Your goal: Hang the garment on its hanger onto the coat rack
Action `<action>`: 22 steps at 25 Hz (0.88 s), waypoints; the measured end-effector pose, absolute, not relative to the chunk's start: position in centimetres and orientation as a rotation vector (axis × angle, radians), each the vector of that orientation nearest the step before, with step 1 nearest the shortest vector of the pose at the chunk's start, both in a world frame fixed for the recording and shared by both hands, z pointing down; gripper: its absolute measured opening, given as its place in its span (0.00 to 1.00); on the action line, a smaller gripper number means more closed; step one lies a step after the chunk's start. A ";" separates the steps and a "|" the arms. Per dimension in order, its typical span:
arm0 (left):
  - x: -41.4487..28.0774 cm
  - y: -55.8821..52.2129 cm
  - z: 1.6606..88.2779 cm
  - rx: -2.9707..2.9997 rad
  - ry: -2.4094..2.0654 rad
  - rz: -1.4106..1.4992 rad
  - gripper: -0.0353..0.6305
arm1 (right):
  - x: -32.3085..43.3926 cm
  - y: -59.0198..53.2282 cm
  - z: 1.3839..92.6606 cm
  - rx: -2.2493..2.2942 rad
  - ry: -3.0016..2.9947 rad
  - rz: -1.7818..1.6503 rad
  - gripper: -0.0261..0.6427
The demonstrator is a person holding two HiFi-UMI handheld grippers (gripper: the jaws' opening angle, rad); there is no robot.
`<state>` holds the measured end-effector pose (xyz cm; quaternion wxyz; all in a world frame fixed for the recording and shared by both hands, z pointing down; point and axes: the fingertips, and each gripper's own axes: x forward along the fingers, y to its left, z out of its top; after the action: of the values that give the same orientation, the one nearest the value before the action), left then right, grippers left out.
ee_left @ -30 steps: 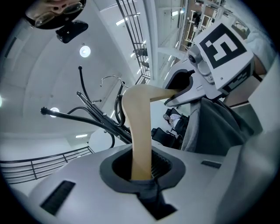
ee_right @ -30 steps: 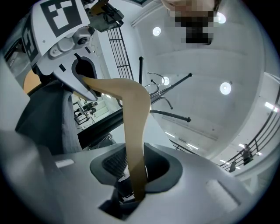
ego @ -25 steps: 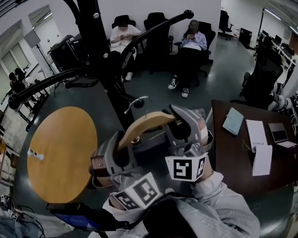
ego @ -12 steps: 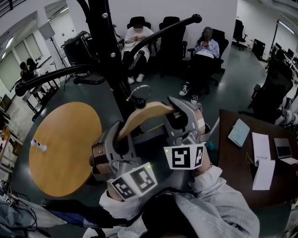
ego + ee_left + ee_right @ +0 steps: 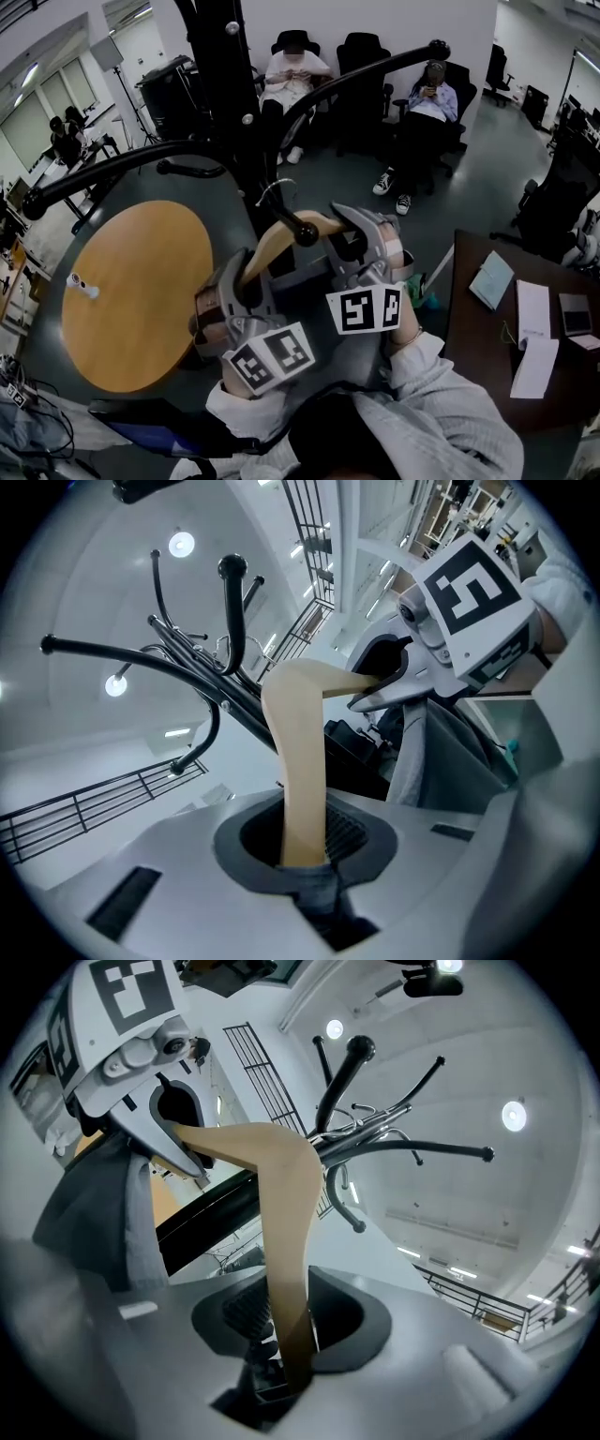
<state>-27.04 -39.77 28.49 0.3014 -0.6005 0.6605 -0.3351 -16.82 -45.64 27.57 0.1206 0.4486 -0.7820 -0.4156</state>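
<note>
Wooden hanger [image 5: 267, 248]: we pinched one end in the left gripper [image 5: 305, 860], the other in the right gripper [image 5: 289, 1354], to steady it.
Metal hook [image 5: 270, 192]: pointed toward the coat rack [image 5: 230, 112], likely for catching an arm.

Pale wooden hanger [image 5: 302, 761] clamped in left gripper [image 5: 305, 860], right gripper [image 5: 380, 686] on its far end, black coat rack [image 5: 232, 621] behind, grey garment [image 5: 450, 752] at right

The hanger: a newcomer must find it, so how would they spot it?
Find the tall black coat rack beside the round wooden table. By its pole, the left tool and right tool each clamp one end of the hanger. It is the only pale wooden arch there, with a thin metal hook.
</note>
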 end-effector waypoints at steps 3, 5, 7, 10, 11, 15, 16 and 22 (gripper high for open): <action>-27.8 -40.4 30.1 -1.638 1.756 -0.903 0.12 | -17.6 -46.2 29.1 1.294 -2.282 -1.180 0.19; -28.3 -40.3 30.7 -1.624 1.754 -0.883 0.12 | -18.1 -46.1 29.7 1.299 -2.275 -1.195 0.19; -28.4 -40.1 30.5 -1.549 1.743 -0.853 0.12 | -18.2 -46.0 29.6 1.323 -2.259 -1.237 0.18; -28.5 -40.0 30.1 -1.470 1.731 -0.837 0.12 | -18.2 -45.8 29.4 1.353 -2.254 -1.266 0.18; -28.5 -40.0 30.1 -1.472 1.725 -0.835 0.12 | -18.1 -45.7 29.4 1.357 -2.257 -1.268 0.18; -28.2 -39.6 29.9 -1.495 1.699 -0.842 0.12 | -17.9 -45.0 29.4 1.316 -2.326 -1.224 0.19; -28.0 -39.3 29.9 -1.500 1.690 -0.842 0.12 | -17.8 -44.7 29.5 1.301 -2.355 -1.195 0.19; -27.7 -37.1 30.4 -1.517 1.639 -0.826 0.14 | -17.5 -42.5 30.2 1.275 -2.402 -1.125 0.22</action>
<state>-27.74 -37.08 30.38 0.3710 -0.5915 0.6393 -0.3221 -17.47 -42.45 30.22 0.0992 0.4311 -0.8121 -0.3805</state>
